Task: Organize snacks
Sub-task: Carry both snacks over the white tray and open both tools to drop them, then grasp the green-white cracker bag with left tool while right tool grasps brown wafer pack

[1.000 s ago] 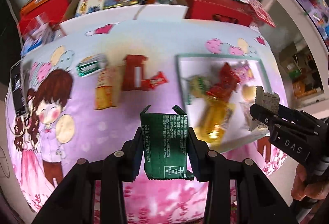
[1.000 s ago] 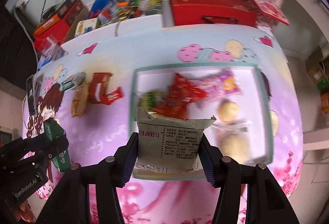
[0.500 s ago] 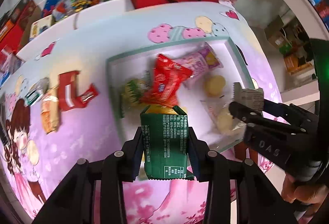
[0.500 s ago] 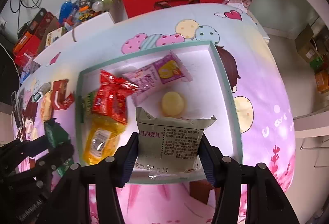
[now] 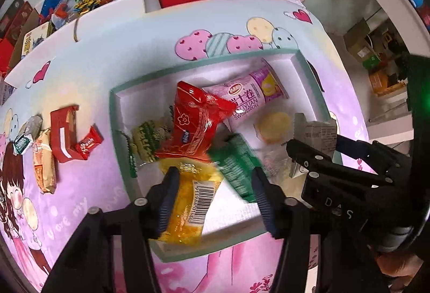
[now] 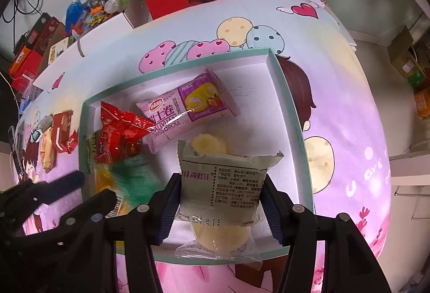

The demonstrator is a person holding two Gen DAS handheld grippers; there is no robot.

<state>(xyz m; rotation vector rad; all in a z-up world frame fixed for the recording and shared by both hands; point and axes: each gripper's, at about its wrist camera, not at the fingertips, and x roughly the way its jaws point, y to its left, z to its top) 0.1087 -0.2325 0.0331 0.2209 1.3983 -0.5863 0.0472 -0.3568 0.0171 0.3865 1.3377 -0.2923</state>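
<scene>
Dropping snacks into the tray [image 5: 309, 72] is the job now. The green pack [image 5: 236, 166] is blurry between the left tongs [image 5: 212, 201], which are wide apart. The right tongs [image 6: 220, 201] squeeze a pale pack [image 6: 225, 180] above the tray; let go low over a bare spot.

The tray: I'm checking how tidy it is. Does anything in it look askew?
Yes. The red packet lies tilted on other snacks in the tray, and a blurred green packet sits crooked by the open left gripper.
</scene>
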